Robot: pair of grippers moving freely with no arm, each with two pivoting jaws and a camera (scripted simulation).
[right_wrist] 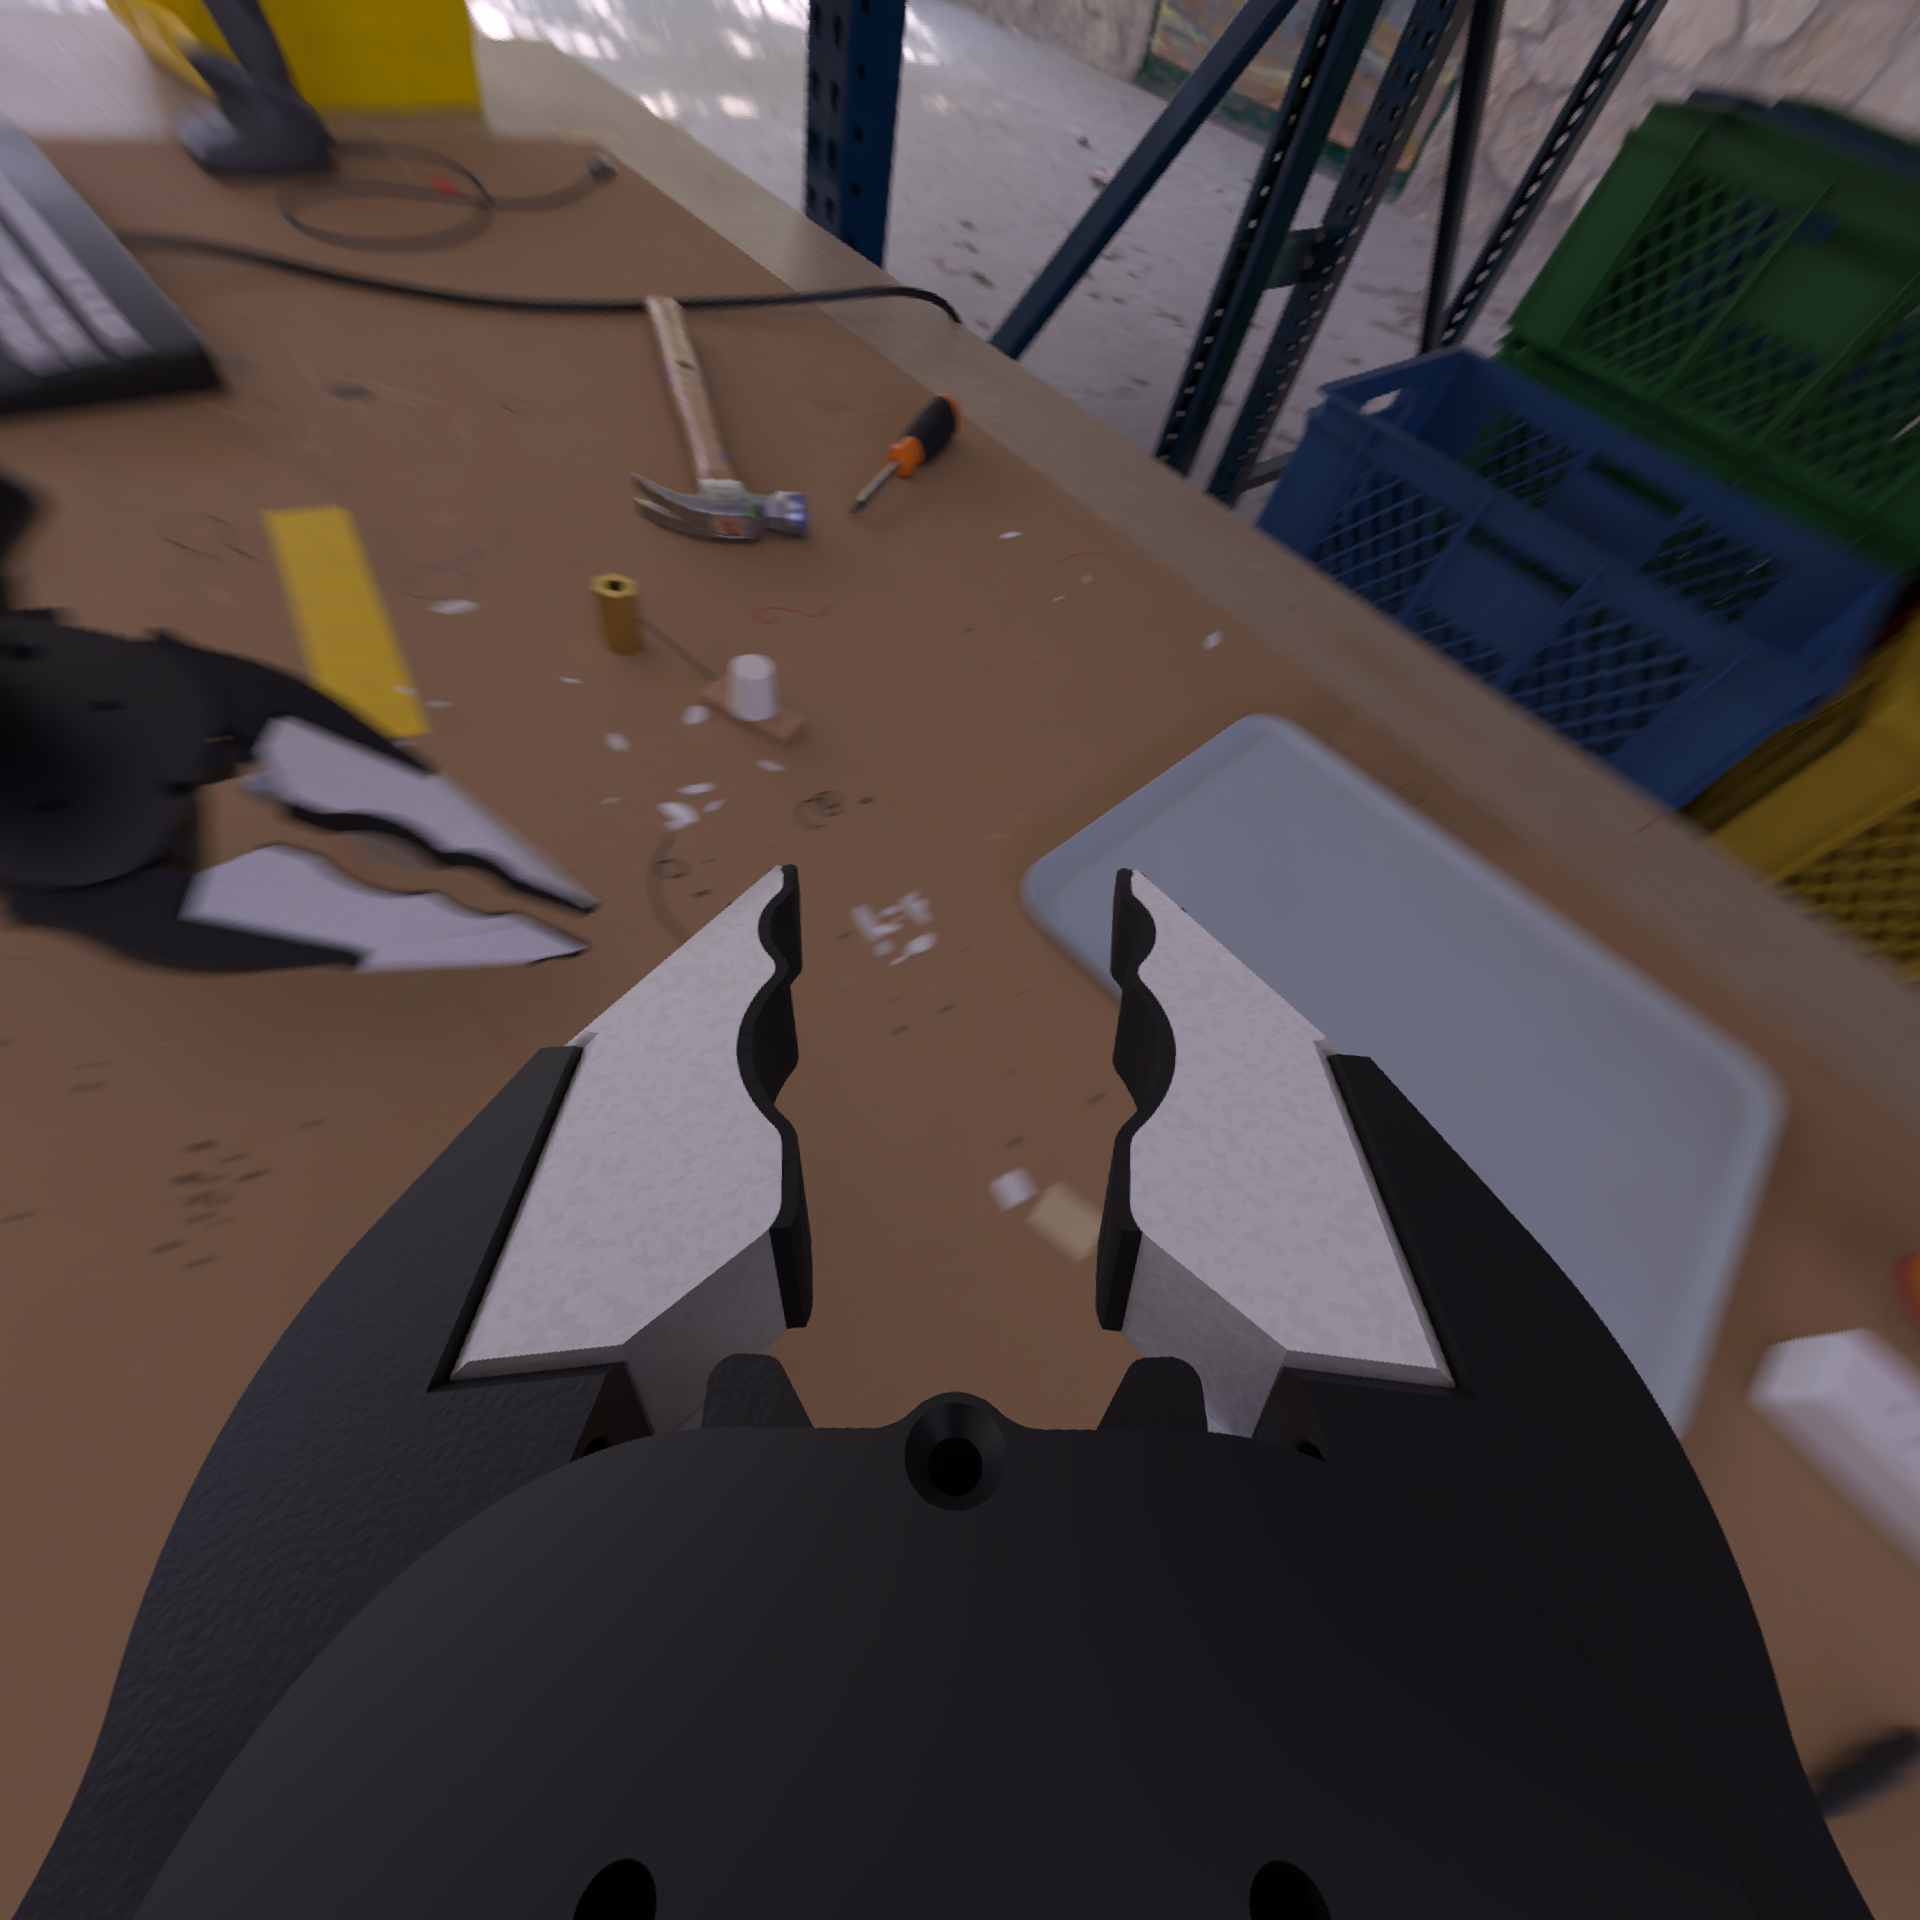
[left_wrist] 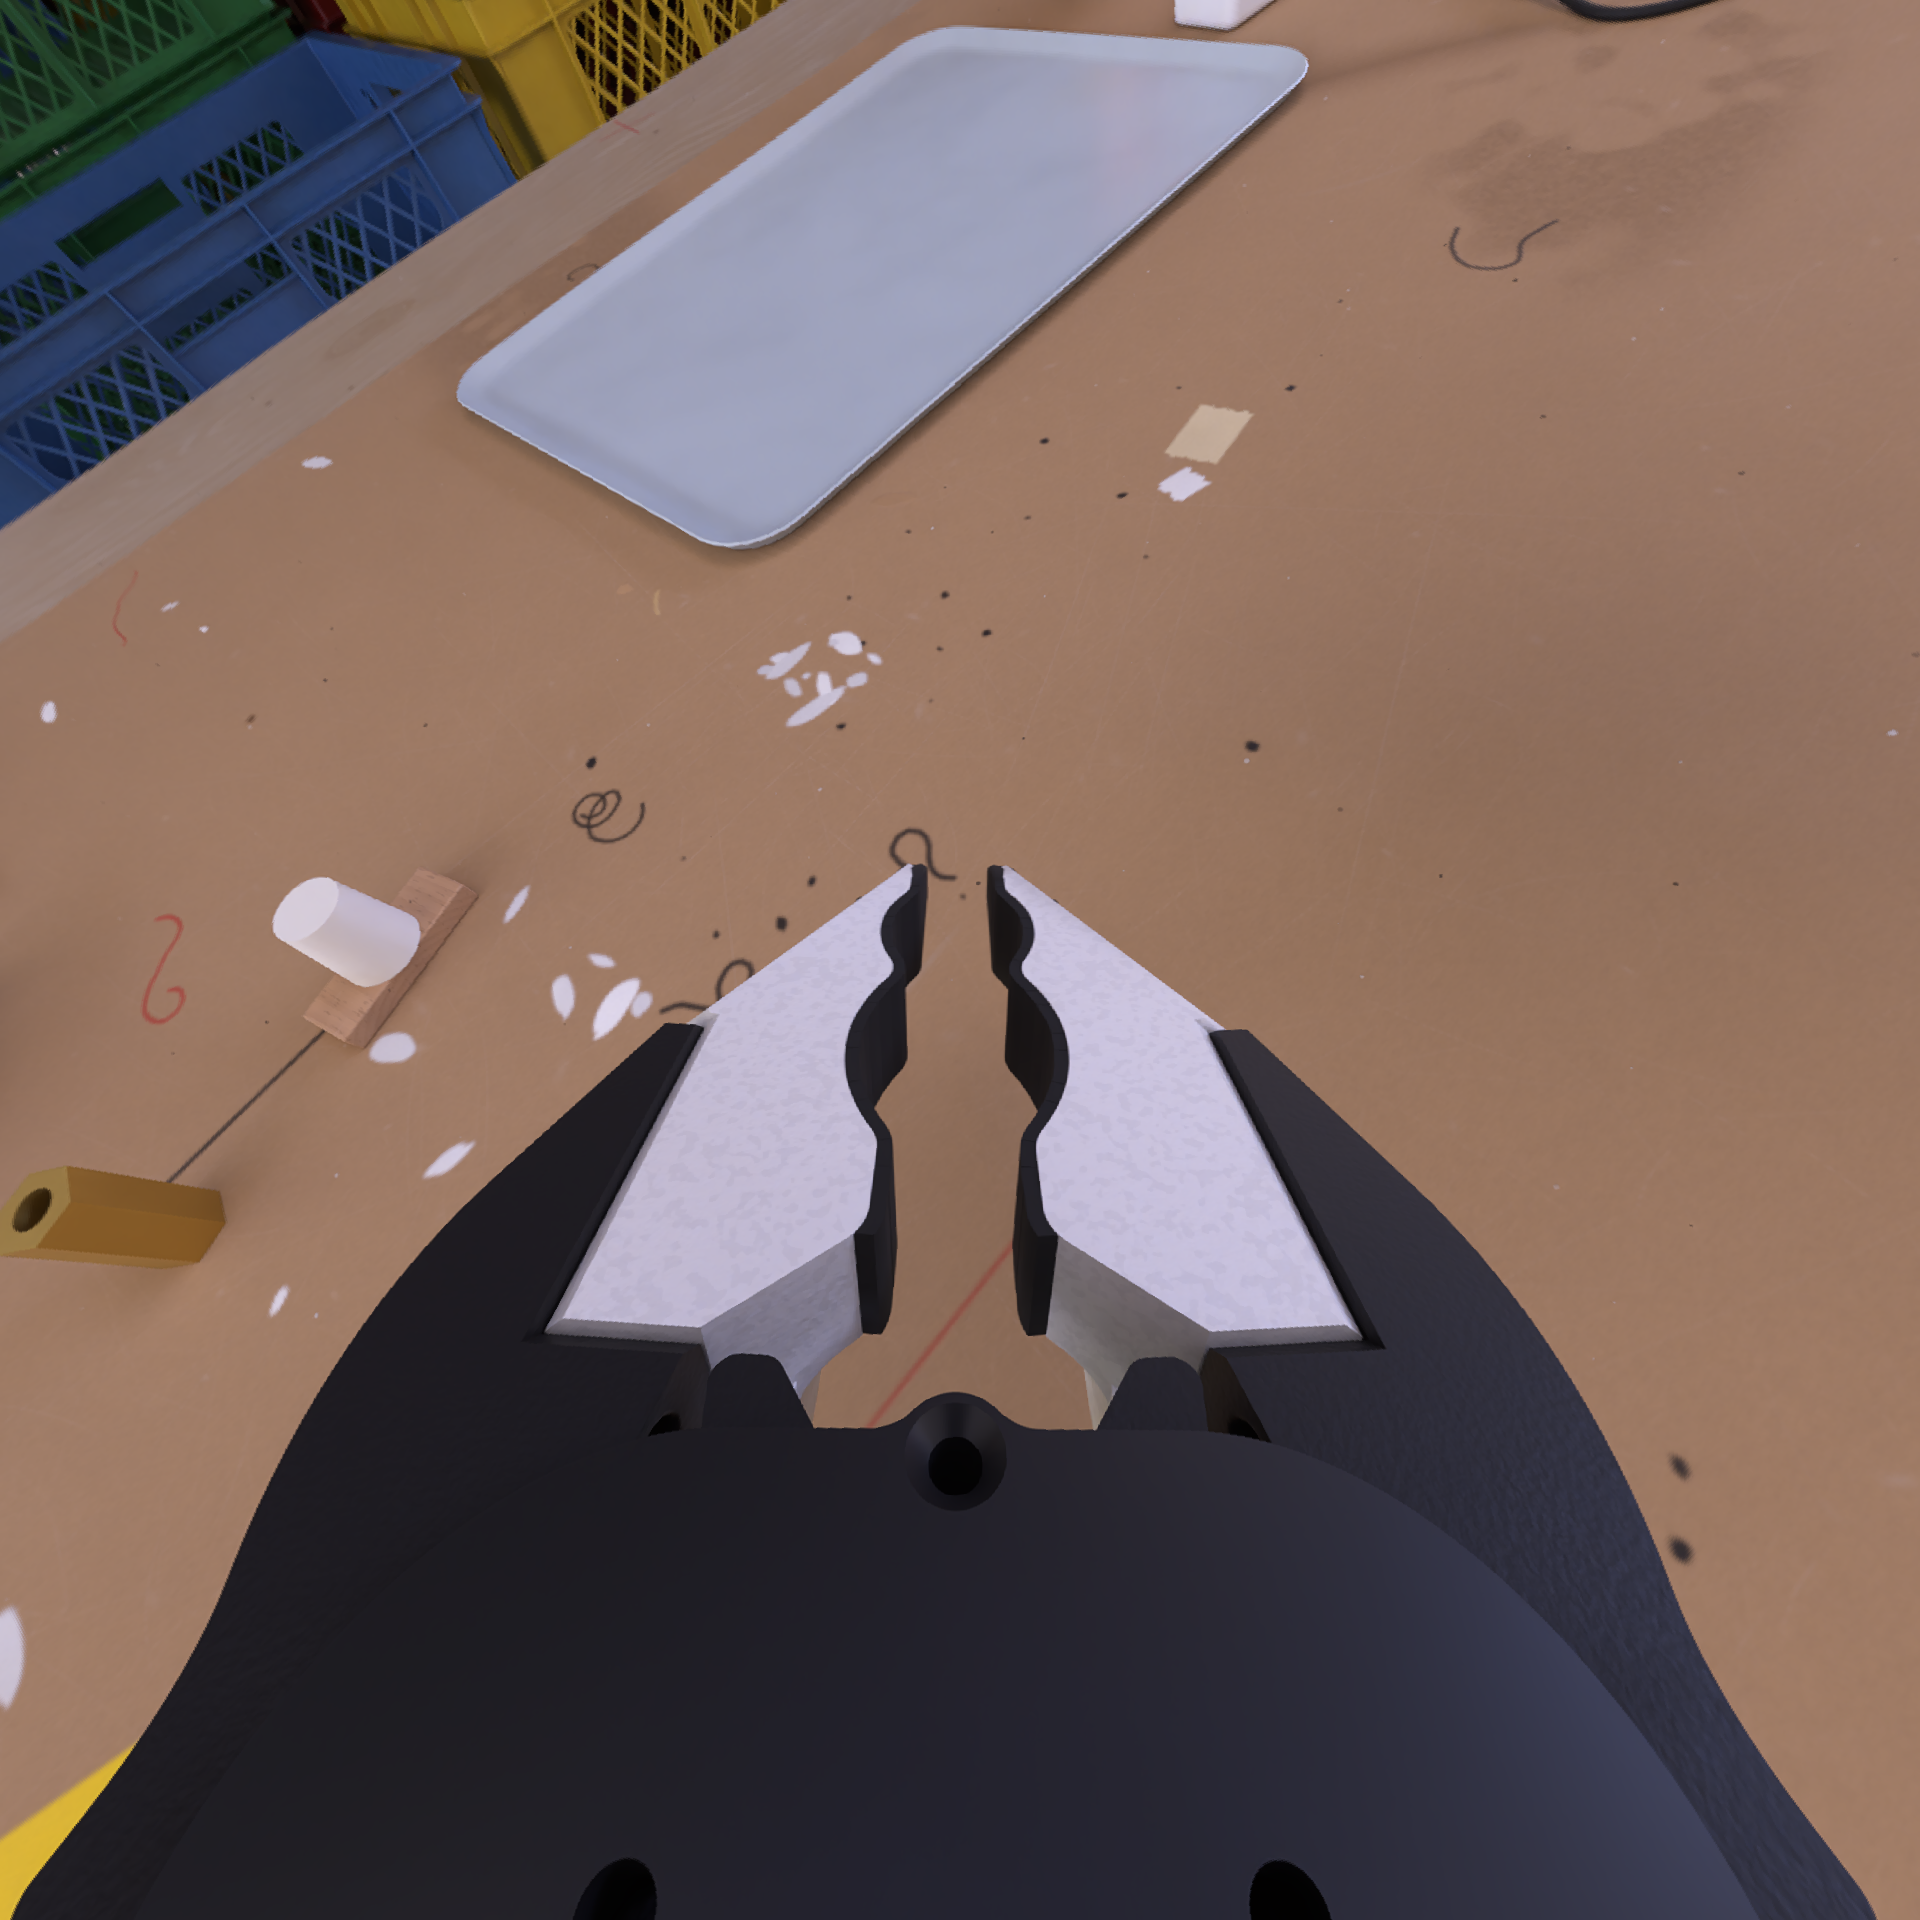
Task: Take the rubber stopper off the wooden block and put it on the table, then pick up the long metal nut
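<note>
Left hand-held gripper [left_wrist: 956, 873] slightly apart, right hand-held gripper [right_wrist: 956, 878] wide, both empty; white tapered rubber stopper [left_wrist: 346, 930] upright on wooden block [left_wrist: 400, 966].

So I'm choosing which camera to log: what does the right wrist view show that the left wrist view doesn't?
Only the right wrist view: a hammer, a screwdriver, a keyboard, a yellow strip, blue racking, and the left gripper from outside.

Only the left wrist view: nothing of note beyond pen scribbles.

Both: the white rubber stopper standing on the wooden block, the brass-coloured long nut, the grey tray, and the crates.
</note>
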